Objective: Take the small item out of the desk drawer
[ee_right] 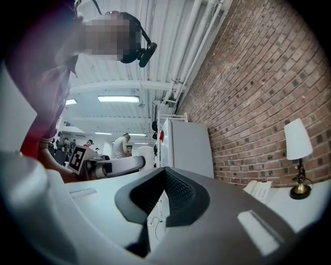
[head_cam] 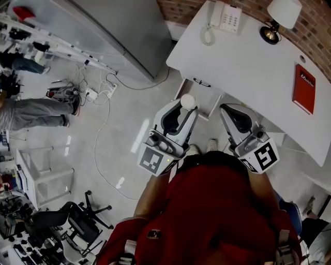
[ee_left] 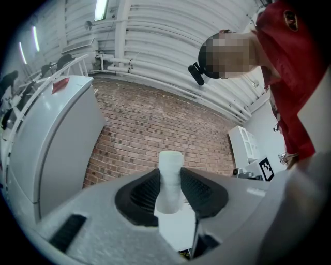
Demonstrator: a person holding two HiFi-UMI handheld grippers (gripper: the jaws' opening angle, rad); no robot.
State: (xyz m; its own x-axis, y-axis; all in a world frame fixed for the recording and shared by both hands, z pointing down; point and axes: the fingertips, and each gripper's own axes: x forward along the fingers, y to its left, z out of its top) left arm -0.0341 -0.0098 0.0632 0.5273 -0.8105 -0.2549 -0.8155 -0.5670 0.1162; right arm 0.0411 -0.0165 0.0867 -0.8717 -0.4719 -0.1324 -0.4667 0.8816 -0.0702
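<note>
Two claws show in the lower middle of the head view, one in each of the person's hands. The left claw (head_cam: 185, 106) pinches one small white item (head_cam: 188, 101), a stubby capped cylinder. In the left gripper view it stands upright between the dark ribbed pads (ee_left: 199, 192), and its top pokes above them (ee_left: 170, 164). The item is held in the air, off the tabletop (head_cam: 248, 62) and just in front of the drawer (head_cam: 200, 93). The right claw (head_cam: 231, 111) has its pads pressed together at the tips with nothing between them, as its own view shows (ee_right: 165, 178).

One drawer front with one dark handle sits under the tabletop's edge; whether it stands open, and what is inside, I cannot tell. Three things rest on the white tabletop: one white telephone (head_cam: 223, 18) at the upper middle, one lamp (head_cam: 282, 15) with a pale shade at the upper right, and one red book (head_cam: 304, 88) at the right edge.
</note>
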